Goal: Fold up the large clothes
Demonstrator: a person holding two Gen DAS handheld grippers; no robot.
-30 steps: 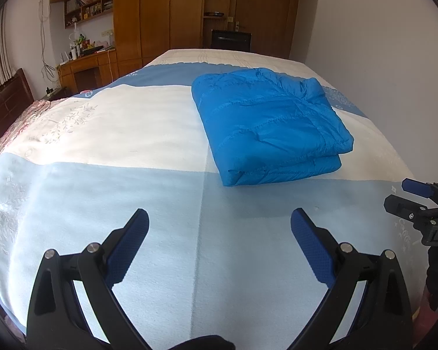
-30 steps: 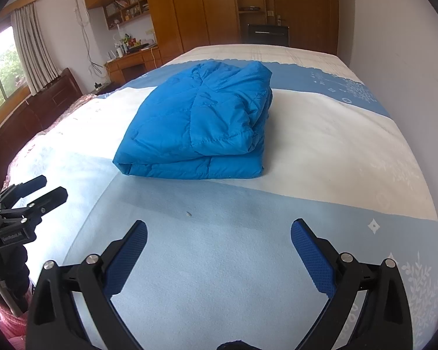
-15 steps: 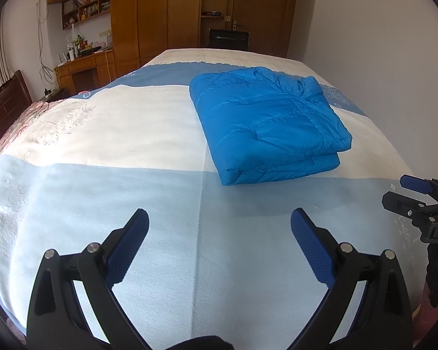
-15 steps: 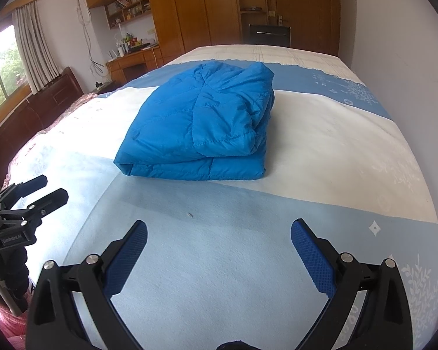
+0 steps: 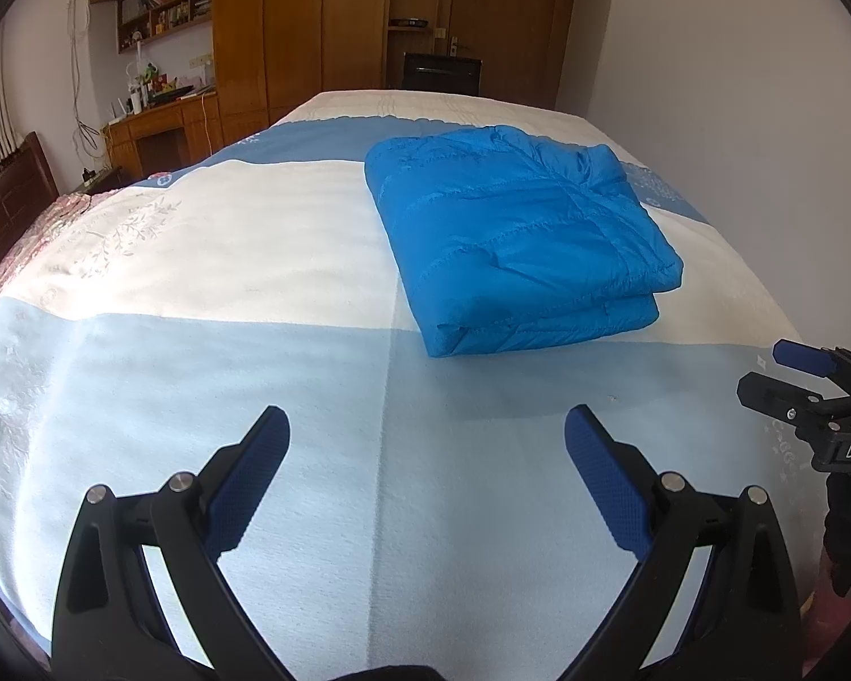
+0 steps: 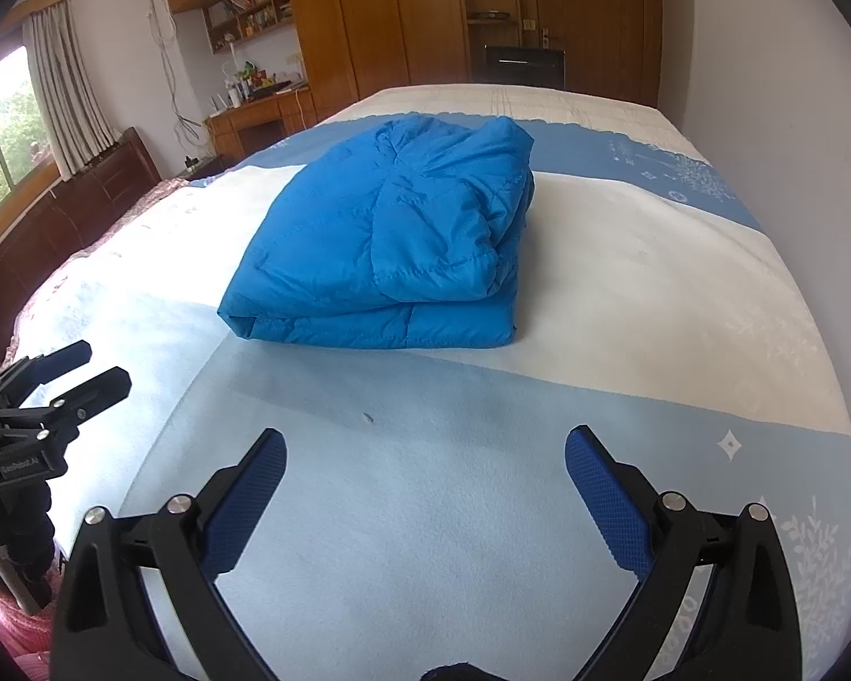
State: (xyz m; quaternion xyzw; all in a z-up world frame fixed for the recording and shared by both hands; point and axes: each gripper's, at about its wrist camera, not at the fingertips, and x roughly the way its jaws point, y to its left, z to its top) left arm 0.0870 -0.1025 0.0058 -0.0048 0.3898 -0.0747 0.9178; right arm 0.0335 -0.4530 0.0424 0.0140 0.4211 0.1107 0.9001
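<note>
Left tool (image 5: 425, 431): held low over the near end of the bed (image 5: 210, 261), fingers spread wide, released, nothing between the blue pads (image 5: 249, 476). Clear of the bedcover as far as can be told.

Right tool (image 6: 425, 448): same pose, low over the near light-blue band, fingers wide apart, released, gripping nothing. It shows at the right edge of the left wrist view (image 5: 788, 374); the left tool shows at the left edge of the right wrist view (image 6: 68, 374).

Blue padded jacket (image 5: 516, 232): folded into a thick rectangular bundle, lying flat on the white band of the bedcover, right of the bed's centre seam, well beyond both tools. Near folded edge sits about at the line between white and light-blue bands (image 6: 380, 249).

Surroundings: wooden wardrobe (image 5: 323, 28) at far end; bench (image 5: 159, 119) at far left carrying small clutter, shelves above it; dark wooden headboard (image 6: 57, 227) along the left; white wall to the right. Nothing lies between tools and jacket.
</note>
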